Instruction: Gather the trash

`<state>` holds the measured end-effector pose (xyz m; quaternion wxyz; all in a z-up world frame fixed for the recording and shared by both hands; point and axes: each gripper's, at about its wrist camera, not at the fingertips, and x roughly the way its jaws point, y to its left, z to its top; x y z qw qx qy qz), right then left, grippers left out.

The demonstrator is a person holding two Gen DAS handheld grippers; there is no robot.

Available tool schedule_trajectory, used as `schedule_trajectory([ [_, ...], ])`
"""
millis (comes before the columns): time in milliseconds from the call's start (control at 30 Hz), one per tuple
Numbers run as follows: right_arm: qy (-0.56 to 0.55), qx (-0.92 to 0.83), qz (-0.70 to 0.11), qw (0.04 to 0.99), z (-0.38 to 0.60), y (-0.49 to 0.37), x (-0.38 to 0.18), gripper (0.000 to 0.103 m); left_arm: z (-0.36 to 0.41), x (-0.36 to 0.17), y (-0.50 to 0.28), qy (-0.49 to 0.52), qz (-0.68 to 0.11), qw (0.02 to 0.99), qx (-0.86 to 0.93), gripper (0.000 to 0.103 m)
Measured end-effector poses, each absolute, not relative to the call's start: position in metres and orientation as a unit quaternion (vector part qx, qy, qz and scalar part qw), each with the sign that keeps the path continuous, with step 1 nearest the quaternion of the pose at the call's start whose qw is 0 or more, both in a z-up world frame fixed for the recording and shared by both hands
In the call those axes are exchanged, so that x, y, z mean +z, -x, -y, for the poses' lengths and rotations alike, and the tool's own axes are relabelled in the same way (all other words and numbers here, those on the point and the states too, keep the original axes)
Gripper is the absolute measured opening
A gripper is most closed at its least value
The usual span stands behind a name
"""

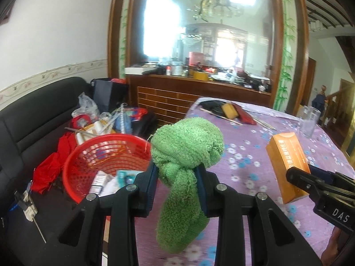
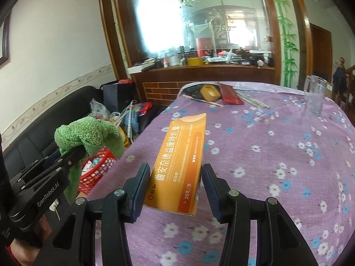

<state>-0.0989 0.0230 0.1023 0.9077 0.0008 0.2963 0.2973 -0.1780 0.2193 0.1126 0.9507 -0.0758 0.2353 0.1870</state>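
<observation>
My left gripper (image 1: pixel 177 177) is shut on a green towel rag (image 1: pixel 186 155) and holds it above the table edge, just right of a red plastic basket (image 1: pixel 73 173) with small boxes in it. The rag also shows in the right wrist view (image 2: pixel 88 135), as does the basket (image 2: pixel 95 173). My right gripper (image 2: pixel 175 188) is shut on an orange medicine box (image 2: pixel 184 159), lifted and tilted over the purple flowered tablecloth (image 2: pixel 277 155). The box (image 1: pixel 288 164) and right gripper (image 1: pixel 310 184) show at the right of the left wrist view.
A drinking glass (image 2: pixel 315 97) stands at the table's far right. A yellow block (image 2: pixel 209 93), a red packet (image 2: pixel 230 95) and chopsticks (image 2: pixel 255 100) lie at the far end. A black sofa (image 1: pixel 33 119) with bags and clutter is at the left, behind the basket.
</observation>
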Motion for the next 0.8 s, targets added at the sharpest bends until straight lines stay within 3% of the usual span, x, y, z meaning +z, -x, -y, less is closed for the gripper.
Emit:
schedule_trajectory([
  [800, 0.054, 0.384, -0.309, 0.868, -0.143, 0.113, 0.106, 0.053, -0.304, 0.097, 0.203, 0.113, -0.241, 0.929, 0.259, 0.031],
])
